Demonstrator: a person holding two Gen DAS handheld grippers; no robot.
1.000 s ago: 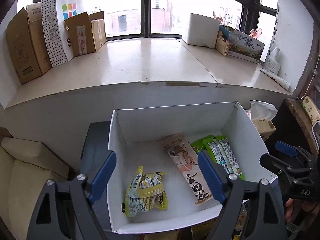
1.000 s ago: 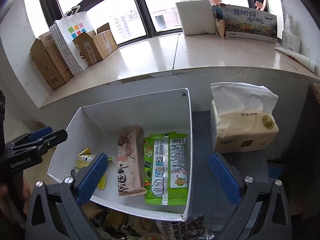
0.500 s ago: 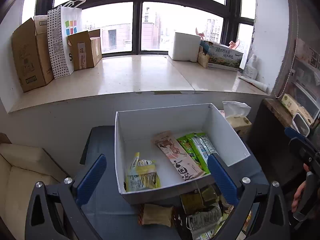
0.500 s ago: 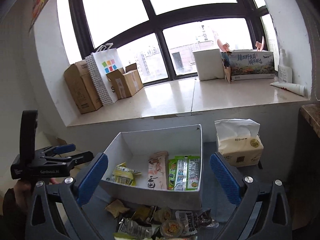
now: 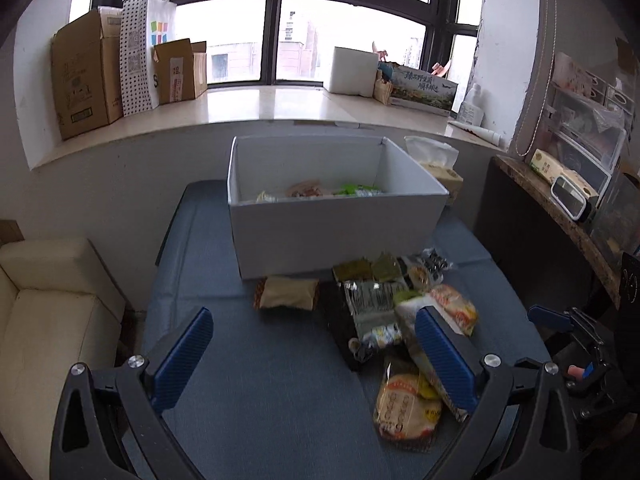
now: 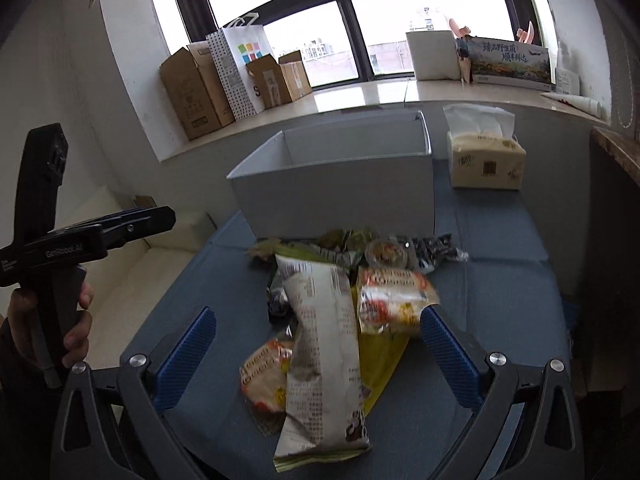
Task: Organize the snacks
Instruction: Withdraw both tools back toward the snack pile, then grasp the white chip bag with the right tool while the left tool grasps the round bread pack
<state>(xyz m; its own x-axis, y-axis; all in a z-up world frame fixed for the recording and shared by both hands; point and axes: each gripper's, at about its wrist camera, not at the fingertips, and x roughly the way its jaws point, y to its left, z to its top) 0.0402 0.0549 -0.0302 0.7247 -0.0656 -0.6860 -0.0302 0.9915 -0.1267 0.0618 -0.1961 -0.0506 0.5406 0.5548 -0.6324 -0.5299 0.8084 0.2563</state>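
Note:
A white open box (image 5: 336,232) stands on the blue table (image 5: 256,392); a few snack packets lie inside it (image 5: 308,190). It also shows in the right wrist view (image 6: 340,196). A pile of loose snack packets (image 5: 400,312) lies in front of it. In the right wrist view a long whitish packet (image 6: 324,344) lies on top of that pile, beside an orange packet (image 6: 392,296). My left gripper (image 5: 316,356) is open and empty above the bare table, left of the pile. My right gripper (image 6: 318,356) is open and empty, low over the long packet.
A tissue pack (image 6: 484,158) stands right of the box. A cream sofa (image 5: 48,320) is left of the table. The window sill holds cardboard boxes (image 5: 88,76) and a paper bag (image 5: 146,52). A dark side counter (image 5: 560,208) stands at the right.
Both grippers have pulled back and down from above the box toward the table's near side. The box's inside has dropped mostly out of sight and the loose snack pile has come into view.

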